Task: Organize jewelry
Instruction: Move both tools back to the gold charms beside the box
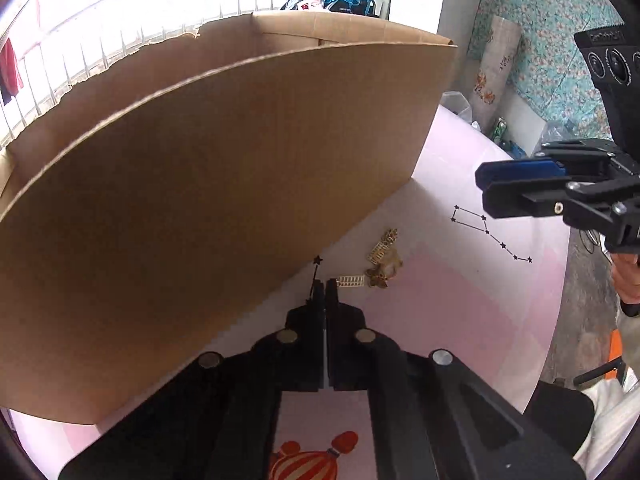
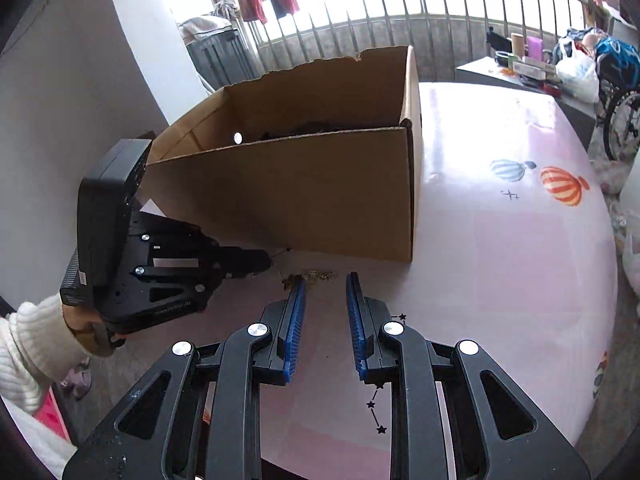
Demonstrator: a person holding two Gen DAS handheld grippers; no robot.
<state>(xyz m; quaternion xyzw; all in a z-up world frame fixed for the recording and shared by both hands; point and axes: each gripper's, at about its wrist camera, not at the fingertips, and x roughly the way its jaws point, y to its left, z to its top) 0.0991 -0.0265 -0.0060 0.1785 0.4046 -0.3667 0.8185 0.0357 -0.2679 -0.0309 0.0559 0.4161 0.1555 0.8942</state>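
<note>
A small heap of gold jewelry (image 1: 382,262) lies on the pink tablecloth (image 1: 460,300) close to the wall of a cardboard box (image 1: 240,180). One flat gold strip (image 1: 351,280) of it reaches to the tips of my left gripper (image 1: 325,285), which is shut. Whether its fingers pinch the strip I cannot tell. My right gripper (image 2: 326,279) is open, with nothing between its blue pads (image 2: 296,320). The jewelry (image 2: 316,275) sits just beyond its tips. In the right wrist view the left gripper (image 2: 269,261) comes in from the left, and the right gripper (image 1: 483,186) hangs above the cloth.
The open cardboard box (image 2: 300,192) stands on the table with dark items inside. The cloth carries printed balloons (image 2: 562,185) and a star constellation (image 1: 488,232). A white-sleeved arm (image 2: 28,344) holds the left gripper. A side table with clutter (image 2: 532,68) and a window railing are behind.
</note>
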